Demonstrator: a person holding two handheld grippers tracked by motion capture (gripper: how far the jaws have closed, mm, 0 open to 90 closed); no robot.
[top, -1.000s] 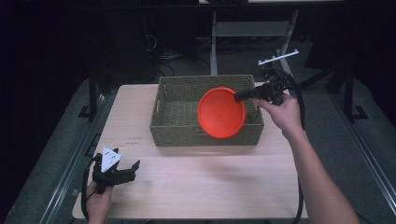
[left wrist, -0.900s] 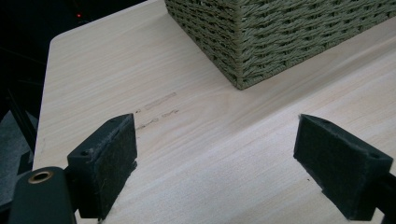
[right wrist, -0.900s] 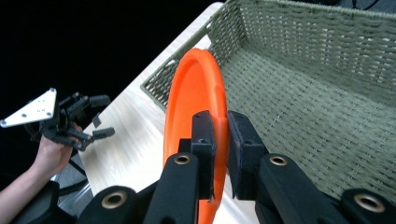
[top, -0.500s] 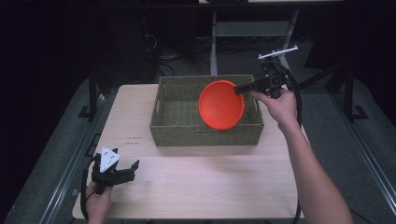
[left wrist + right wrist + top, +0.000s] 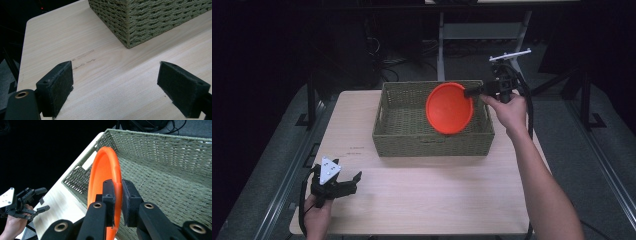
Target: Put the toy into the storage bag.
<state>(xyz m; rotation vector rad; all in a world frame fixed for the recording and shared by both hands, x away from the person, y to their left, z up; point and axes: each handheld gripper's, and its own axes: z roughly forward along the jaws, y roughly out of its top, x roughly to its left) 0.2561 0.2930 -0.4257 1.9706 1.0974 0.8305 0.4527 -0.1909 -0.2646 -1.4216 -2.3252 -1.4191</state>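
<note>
Reaching over the basket (image 5: 432, 137), right gripper (image 5: 118, 187) pinches the tilted orange plate (image 5: 449, 107).

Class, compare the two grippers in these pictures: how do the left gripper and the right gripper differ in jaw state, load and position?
The left gripper has its jaws wide apart and holds nothing; the right gripper is shut on the rim of the orange plate. The left one sits low at the table's near corner; the right one is raised beside the woven basket. Both are black and hand-held.

A pale wooden table (image 5: 427, 200) stands on grey floor (image 5: 592, 165) in a dark room, metal stand legs (image 5: 442, 45) behind.
</note>
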